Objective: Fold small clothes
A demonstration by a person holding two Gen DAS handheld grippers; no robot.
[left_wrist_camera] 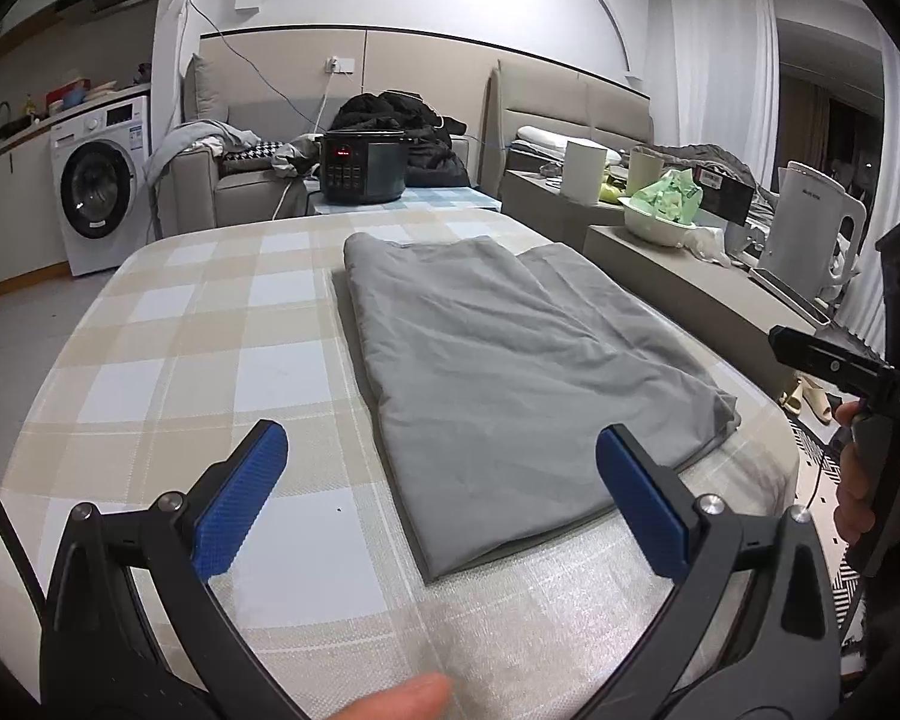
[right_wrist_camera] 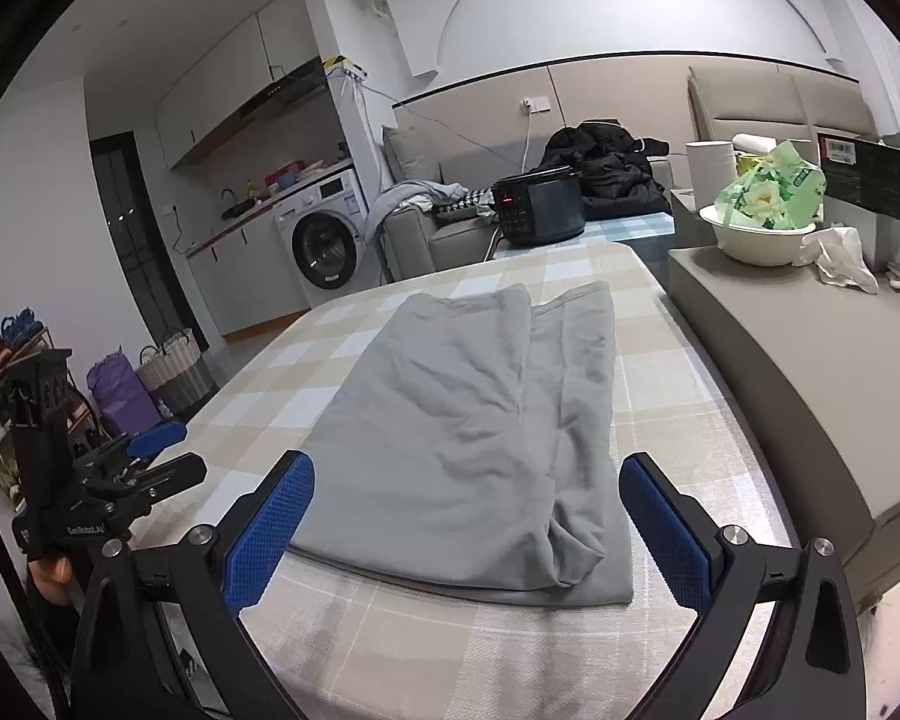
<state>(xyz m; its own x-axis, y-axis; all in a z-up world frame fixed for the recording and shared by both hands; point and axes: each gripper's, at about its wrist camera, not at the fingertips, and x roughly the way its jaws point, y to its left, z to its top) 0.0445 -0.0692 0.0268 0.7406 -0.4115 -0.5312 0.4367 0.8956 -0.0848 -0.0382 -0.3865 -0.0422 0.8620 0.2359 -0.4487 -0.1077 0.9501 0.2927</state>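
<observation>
A grey garment [left_wrist_camera: 498, 372] lies folded lengthwise on the checked tablecloth [left_wrist_camera: 210, 330], its near hem toward me. It also shows in the right wrist view [right_wrist_camera: 462, 432]. My left gripper [left_wrist_camera: 444, 480] is open and empty, held above the table just short of the garment's near edge. My right gripper [right_wrist_camera: 468, 516] is open and empty, above the garment's near end. The right gripper's body shows at the right edge of the left wrist view [left_wrist_camera: 858, 372]. The left gripper shows at the left of the right wrist view [right_wrist_camera: 150, 450].
A black cooker [left_wrist_camera: 363, 165] stands at the table's far end. A low grey counter [right_wrist_camera: 798, 348] runs along the right, with a white bowl holding a green bag [right_wrist_camera: 762, 222] and a white kettle [left_wrist_camera: 810, 234]. A washing machine [left_wrist_camera: 99, 180] stands at the far left.
</observation>
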